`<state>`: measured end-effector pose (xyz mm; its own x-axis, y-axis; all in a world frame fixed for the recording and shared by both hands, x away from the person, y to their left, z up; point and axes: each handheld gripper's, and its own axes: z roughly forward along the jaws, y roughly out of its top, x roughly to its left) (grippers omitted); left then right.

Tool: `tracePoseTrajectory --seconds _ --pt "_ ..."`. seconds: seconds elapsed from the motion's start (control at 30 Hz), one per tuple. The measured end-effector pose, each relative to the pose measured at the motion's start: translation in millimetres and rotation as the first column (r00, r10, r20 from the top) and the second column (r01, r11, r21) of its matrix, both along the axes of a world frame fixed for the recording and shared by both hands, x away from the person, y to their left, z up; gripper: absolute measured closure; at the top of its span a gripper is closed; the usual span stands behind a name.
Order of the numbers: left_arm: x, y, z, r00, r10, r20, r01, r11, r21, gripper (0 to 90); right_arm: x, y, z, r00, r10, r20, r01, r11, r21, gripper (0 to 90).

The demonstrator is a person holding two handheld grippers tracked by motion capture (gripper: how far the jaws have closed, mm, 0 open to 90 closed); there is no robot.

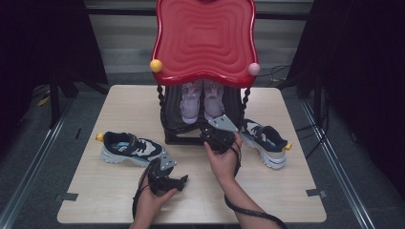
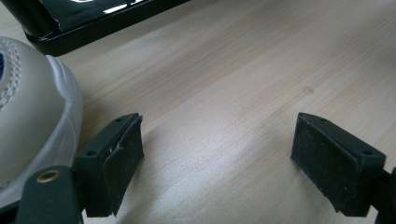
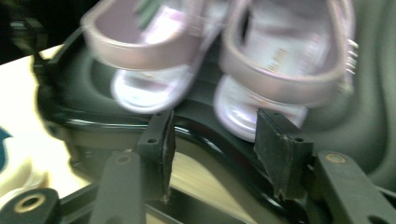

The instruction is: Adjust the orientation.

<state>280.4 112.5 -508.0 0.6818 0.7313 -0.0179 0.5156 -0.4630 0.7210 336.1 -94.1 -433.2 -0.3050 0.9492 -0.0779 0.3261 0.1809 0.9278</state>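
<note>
A pair of pale pink shoes [image 1: 201,98] rests on the lower shelf of a small rack [image 1: 168,128] with a red wavy top [image 1: 205,38]. A navy and cream sneaker [image 1: 130,148] lies on the table left of the rack, its mate [image 1: 265,140] to the right. My right gripper [image 1: 216,134] is held just in front of the shelf, open; in the right gripper view its empty jaws frame the shelf edge below the pink shoes [image 3: 215,56]. My left gripper [image 1: 180,180] hovers open over bare wood beside the left sneaker's cream heel [image 2: 32,121].
The light wooden table [image 1: 110,200] is bare along its front. The rack's black base [image 2: 93,23] lies just beyond the left gripper. Yellow [image 1: 155,65] and pink [image 1: 253,68] balls tip the red top. Dark curtains and cables surround the table.
</note>
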Motion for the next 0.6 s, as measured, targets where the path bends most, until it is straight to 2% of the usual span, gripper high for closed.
tracePoseTrajectory --seconds 0.03,0.27,0.4,0.6 --pt "0.4 0.7 0.4 1.0000 -0.006 0.004 0.006 0.9999 0.012 16.1 -1.2 2.7 2.2 0.9998 0.020 0.006 -0.020 1.000 -0.004 51.0" --pt "0.4 0.6 0.3 1.0000 -0.004 0.003 0.004 1.0000 0.009 16.0 0.9 23.8 21.0 0.9942 0.108 0.005 -0.108 0.994 -0.017 52.4" --pt "0.1 0.2 0.1 1.0000 -0.001 0.000 0.001 1.0000 0.003 16.1 6.5 30.5 24.1 0.9948 0.102 0.006 -0.102 0.994 -0.028 51.8" --pt "0.5 0.7 0.4 1.0000 -0.006 0.004 0.006 0.9999 0.010 16.1 12.7 27.4 26.3 0.9965 0.083 0.000 -0.083 0.996 -0.026 54.9"
